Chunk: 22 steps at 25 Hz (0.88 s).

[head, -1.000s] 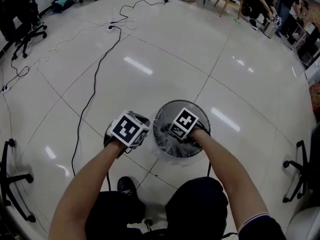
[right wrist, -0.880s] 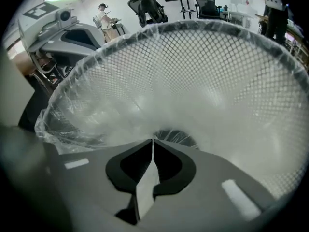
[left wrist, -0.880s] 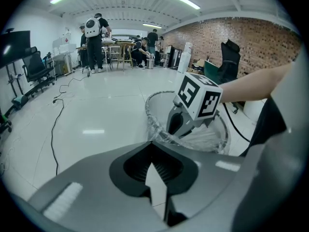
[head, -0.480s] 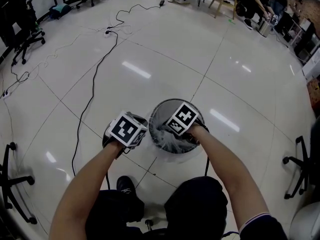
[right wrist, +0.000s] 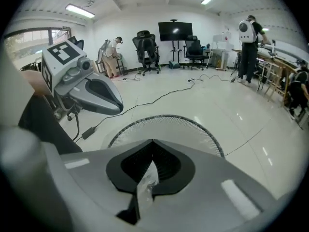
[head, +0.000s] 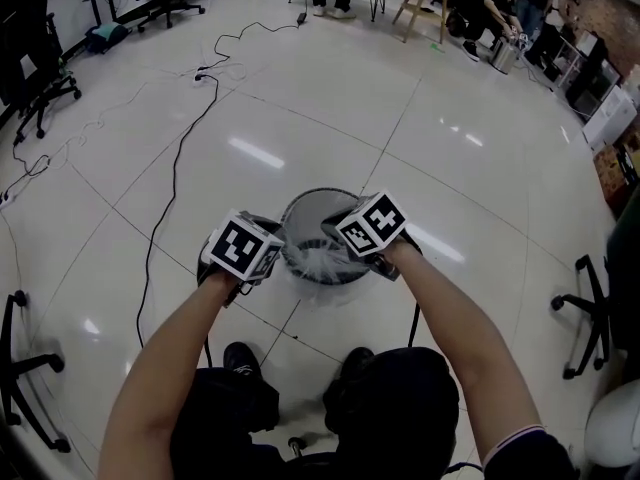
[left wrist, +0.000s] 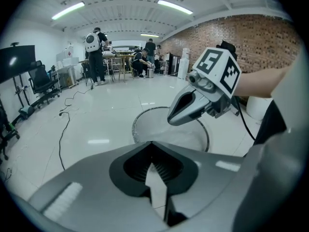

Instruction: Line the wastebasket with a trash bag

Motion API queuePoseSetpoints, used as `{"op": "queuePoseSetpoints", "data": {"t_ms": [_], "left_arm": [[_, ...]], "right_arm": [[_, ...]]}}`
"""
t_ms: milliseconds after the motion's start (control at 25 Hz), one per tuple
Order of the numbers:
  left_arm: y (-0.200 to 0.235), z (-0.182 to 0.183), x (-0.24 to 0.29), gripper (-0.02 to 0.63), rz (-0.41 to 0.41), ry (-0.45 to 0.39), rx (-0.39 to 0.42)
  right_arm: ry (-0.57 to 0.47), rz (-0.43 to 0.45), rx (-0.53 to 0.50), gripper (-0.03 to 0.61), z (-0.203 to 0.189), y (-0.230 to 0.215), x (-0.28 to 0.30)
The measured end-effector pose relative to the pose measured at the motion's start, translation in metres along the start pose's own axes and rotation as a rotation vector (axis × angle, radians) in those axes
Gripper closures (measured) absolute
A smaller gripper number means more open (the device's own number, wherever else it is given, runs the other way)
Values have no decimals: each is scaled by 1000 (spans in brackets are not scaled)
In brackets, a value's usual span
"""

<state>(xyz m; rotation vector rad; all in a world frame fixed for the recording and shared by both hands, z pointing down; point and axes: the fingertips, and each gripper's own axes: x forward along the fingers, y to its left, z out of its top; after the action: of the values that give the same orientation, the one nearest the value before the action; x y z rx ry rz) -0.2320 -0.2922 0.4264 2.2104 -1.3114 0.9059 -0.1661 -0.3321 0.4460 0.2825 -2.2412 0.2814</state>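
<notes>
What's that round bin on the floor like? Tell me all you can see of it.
The bin is round, made of dark wire mesh with a thin dark rim, and open at the top. It stands upright on the glossy pale floor. A thin clear bag lies crumpled inside it.

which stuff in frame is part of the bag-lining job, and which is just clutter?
Job: round black mesh wastebasket; clear plastic trash bag; left tongs and right tongs, both shut on its film.
Clutter: black floor cable; black office chairs; people at the far benches.
</notes>
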Motion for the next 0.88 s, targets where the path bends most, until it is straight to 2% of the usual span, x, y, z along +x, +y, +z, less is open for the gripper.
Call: {"op": "queuePoseSetpoints", "data": {"t_ms": [240,520,680,880], "left_arm": [[-28,29,-26,601,26,-113,16],[-59,71,-62,601,64,-295,44],[-72,93,-79,601,68,-380,88],[-86,111,-97,601,59,-502,133]], "right_arm": [[-184,-98,34,577,14,9,-64],[-377,-188,31,577,36,26,-133],[-512,-209,71,577,40,35,-163],[-632,-232,47,577,35,40,-182]]}}
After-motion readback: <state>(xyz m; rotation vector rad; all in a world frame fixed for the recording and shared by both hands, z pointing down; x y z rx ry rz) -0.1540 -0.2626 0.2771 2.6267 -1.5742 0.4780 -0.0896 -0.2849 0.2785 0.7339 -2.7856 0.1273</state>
